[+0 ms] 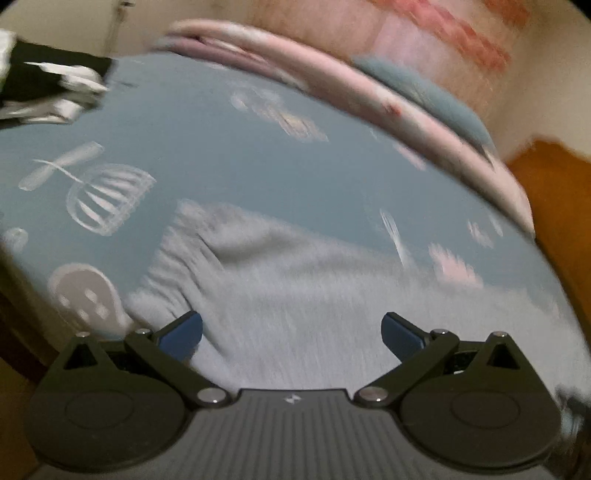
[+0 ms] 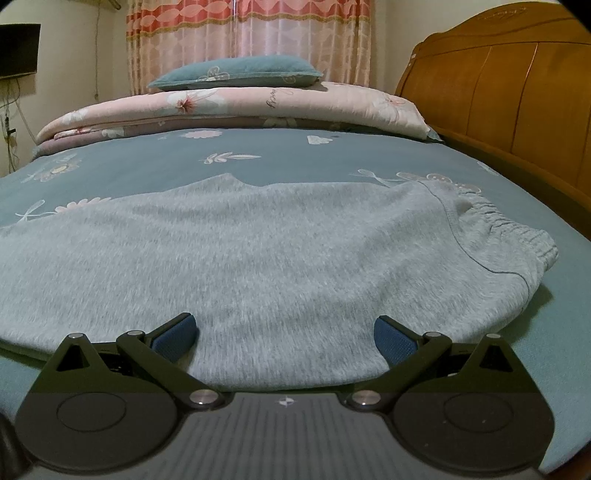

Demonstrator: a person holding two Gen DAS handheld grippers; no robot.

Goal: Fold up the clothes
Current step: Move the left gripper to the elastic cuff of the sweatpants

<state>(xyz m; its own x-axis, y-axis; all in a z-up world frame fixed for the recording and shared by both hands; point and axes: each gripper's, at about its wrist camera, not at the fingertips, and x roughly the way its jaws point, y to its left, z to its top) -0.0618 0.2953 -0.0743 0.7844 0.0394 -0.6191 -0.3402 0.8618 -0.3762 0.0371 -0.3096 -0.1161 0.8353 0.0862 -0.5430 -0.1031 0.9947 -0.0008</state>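
Grey sweatpants (image 2: 258, 251) lie flat across the blue patterned bedsheet (image 2: 184, 155), elastic waistband (image 2: 517, 229) at the right. My right gripper (image 2: 284, 336) is open, low over the near edge of the pants, nothing between its blue pads (image 2: 177, 334). The left wrist view is tilted and motion-blurred. It shows the same grey sweatpants (image 1: 295, 295) with a ribbed cuff end (image 1: 177, 251) at the left. My left gripper (image 1: 291, 332) is open above that fabric, holding nothing.
A folded pink floral quilt (image 2: 258, 107) with a teal pillow (image 2: 236, 72) on top lies at the far side of the bed. The wooden headboard (image 2: 509, 92) rises at the right. Curtains (image 2: 251, 29) hang behind. A black and white item (image 1: 48, 88) sits far left.
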